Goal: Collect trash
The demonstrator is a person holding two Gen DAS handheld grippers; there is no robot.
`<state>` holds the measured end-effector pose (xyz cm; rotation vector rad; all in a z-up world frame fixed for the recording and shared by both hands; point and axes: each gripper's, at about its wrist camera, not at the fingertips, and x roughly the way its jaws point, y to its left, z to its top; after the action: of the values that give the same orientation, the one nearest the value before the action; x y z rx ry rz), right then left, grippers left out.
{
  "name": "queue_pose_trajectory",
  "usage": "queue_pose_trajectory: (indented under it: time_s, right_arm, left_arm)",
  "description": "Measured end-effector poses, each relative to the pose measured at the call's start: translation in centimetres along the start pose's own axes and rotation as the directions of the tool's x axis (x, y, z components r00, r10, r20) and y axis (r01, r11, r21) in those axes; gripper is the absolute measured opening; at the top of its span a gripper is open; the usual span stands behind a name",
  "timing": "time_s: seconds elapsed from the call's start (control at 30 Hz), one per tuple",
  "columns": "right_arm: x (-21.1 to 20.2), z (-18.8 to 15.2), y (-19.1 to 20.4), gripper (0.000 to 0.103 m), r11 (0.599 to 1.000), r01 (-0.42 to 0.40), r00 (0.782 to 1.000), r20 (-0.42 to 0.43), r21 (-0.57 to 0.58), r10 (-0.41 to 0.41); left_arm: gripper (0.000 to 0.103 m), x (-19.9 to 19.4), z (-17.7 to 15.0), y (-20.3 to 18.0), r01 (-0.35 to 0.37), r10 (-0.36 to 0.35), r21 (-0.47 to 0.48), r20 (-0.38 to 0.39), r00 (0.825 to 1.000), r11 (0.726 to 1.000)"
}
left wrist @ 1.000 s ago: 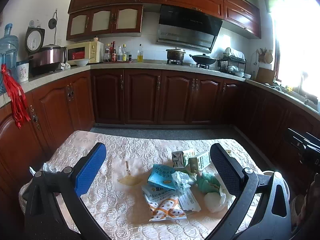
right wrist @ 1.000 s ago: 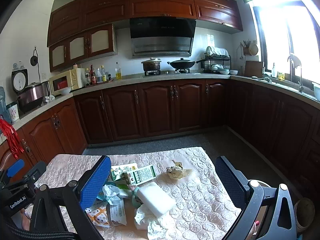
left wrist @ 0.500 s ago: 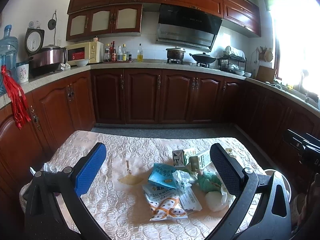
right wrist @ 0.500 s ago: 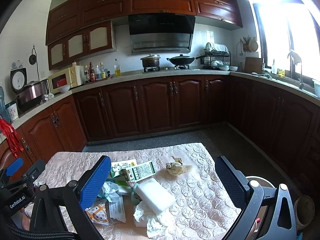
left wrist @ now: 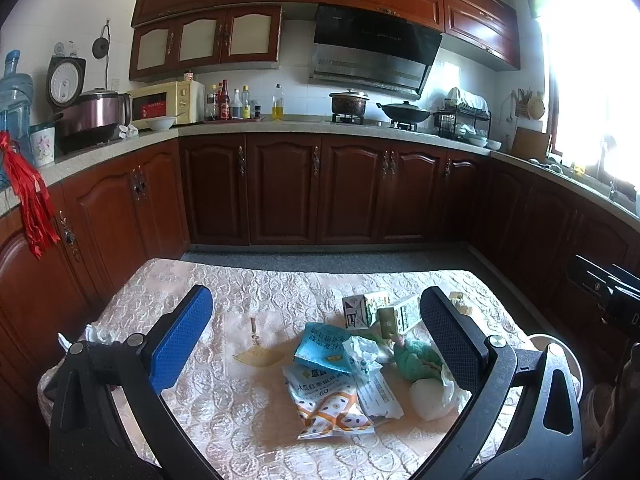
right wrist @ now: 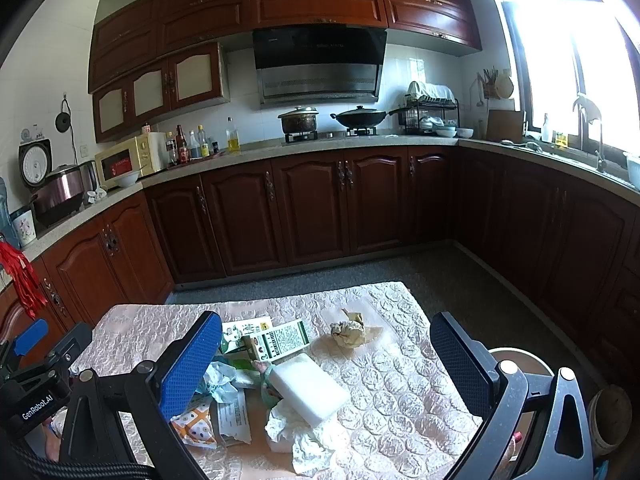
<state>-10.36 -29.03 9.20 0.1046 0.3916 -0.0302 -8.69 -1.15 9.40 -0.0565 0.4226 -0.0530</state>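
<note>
A pile of trash lies on the pink quilted table: a blue packet, an orange and white snack bag, two small cartons, a green wad, white tissue, a white foam block and a crumpled brown paper ball. My left gripper is open and empty above the pile. My right gripper is open and empty, with the block and cartons between its fingers.
A flat yellowish scrap lies left of the pile. A round white bin stands right of the table. Dark wood cabinets ring the room. The left gripper's body shows at the left in the right wrist view.
Both views have shifted only slightly; the right gripper has drifted a little back over the table. Nothing was grasped or moved.
</note>
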Motion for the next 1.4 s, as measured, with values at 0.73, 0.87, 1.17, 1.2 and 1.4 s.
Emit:
queue_pose_trajectory:
  time_s: [0.73,0.87,1.17,1.2,1.4]
  right_arm:
    - [1.0,-0.7,-0.5,0.103,1.000,0.012,0.999,-0.053,-0.006,-0.012]
    - [1.3,-0.9,-0.8,0.103,1.000,0.021,0.998,-0.063,-0.005,-0.021]
    - [2.1,-1.0,-1.6,0.103,1.000,0.025,0.994,-0.108,-0.008,-0.026]
    - [2.3,-1.2,-1.7,0.103,1.000,0.027,0.993,-0.117,-0.010,-0.028]
    - [4.2,-2.5,-1.8,0.103,0.999,0.021,0.982,-0.185,-0.029,-0.026]
  left_arm:
    - [0.103,1.3,-0.7,-0.3,0.020,-0.020,0.010,-0.039,0.999,1.000]
    - [0.103,1.6,-0.8,-0.1,0.024,-0.024,0.002,-0.052,0.998,1.000]
    - [0.103,2.9,-1.8,0.8,0.038,-0.037,0.004,-0.112,0.993,0.999]
    - [0.103,3.1,-2.0,0.9,0.046,-0.045,0.008,-0.121,0.992,0.999]
    - [0.103,4.8,-3.9,1.0,0.067,-0.057,0.040,-0.201,0.978,0.997]
